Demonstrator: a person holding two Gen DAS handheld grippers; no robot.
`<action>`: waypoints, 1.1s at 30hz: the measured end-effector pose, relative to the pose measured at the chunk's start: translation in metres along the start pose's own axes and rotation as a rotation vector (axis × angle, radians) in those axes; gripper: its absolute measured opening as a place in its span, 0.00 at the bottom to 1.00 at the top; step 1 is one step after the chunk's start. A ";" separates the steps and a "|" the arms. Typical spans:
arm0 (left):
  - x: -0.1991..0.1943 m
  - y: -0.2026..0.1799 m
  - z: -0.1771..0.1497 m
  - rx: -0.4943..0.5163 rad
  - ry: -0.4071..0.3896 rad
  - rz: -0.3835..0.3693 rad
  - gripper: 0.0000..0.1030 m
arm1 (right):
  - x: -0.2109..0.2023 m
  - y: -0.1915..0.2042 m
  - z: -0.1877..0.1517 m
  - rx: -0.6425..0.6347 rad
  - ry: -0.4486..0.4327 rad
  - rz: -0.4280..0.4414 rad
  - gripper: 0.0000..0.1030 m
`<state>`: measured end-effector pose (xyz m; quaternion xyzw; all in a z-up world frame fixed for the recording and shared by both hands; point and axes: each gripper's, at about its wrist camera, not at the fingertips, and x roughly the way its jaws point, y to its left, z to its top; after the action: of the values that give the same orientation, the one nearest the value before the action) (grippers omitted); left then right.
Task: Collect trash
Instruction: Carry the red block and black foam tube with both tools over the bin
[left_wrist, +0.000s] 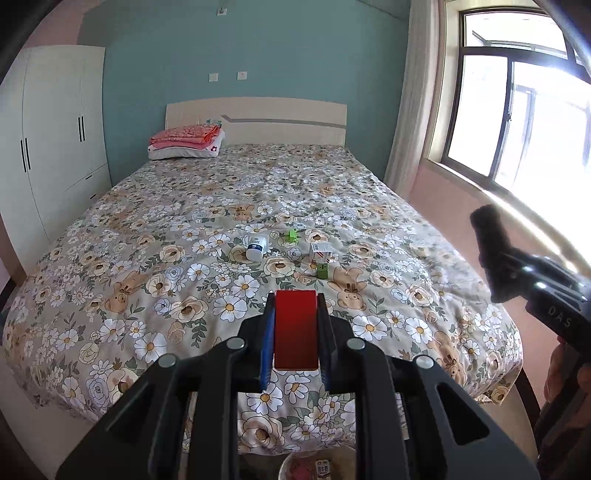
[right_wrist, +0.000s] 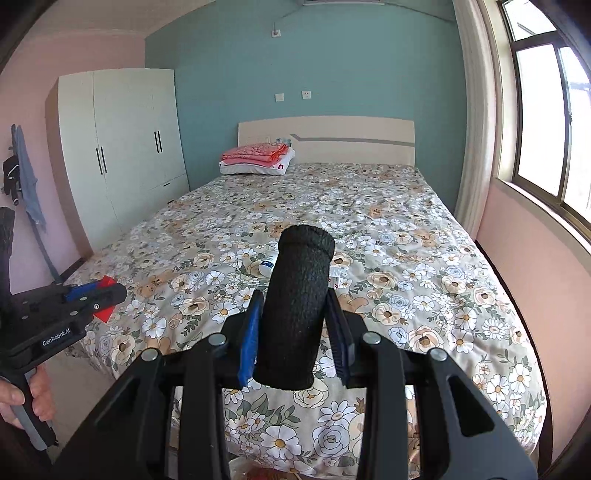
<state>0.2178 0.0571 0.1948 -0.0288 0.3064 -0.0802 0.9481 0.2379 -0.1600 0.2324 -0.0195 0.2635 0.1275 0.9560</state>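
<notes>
- Left gripper (left_wrist: 295, 332) clamps a red card (left_wrist: 295, 328) above the bed (left_wrist: 110, 295).
- Right gripper (right_wrist: 295, 317) clamps a black foam tube (right_wrist: 295, 306).
- A white bottle (left_wrist: 256, 246), a small carton (left_wrist: 320, 253) and 2 green bits (left_wrist: 322, 270) lie mid-bed.

We find the bed (left_wrist: 207, 206) with its headboard (left_wrist: 258, 118) at the far wall. A wardrobe (left_wrist: 55, 129) stands left of the bed, a window (left_wrist: 517, 110) right. Folded bedding (left_wrist: 186, 142) lies on the bed at the headboard's left end. On the mid-bed, a bottle (left_wrist: 256, 246) lies left of a carton (left_wrist: 320, 253); one small box (left_wrist: 292, 235) sits between them, farther back, another (left_wrist: 322, 271) just before the carton.
</notes>
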 end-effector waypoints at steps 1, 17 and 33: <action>-0.006 -0.002 -0.002 0.007 -0.005 -0.007 0.22 | -0.008 0.003 -0.001 -0.012 -0.009 -0.003 0.34; -0.034 -0.006 -0.085 0.108 0.033 0.035 0.22 | -0.062 0.019 -0.076 -0.116 0.014 0.026 0.34; 0.048 -0.005 -0.216 0.139 0.382 -0.019 0.22 | -0.002 0.021 -0.209 -0.129 0.297 0.085 0.34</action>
<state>0.1290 0.0432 -0.0078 0.0496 0.4741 -0.1142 0.8716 0.1266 -0.1621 0.0546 -0.0881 0.3939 0.1800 0.8970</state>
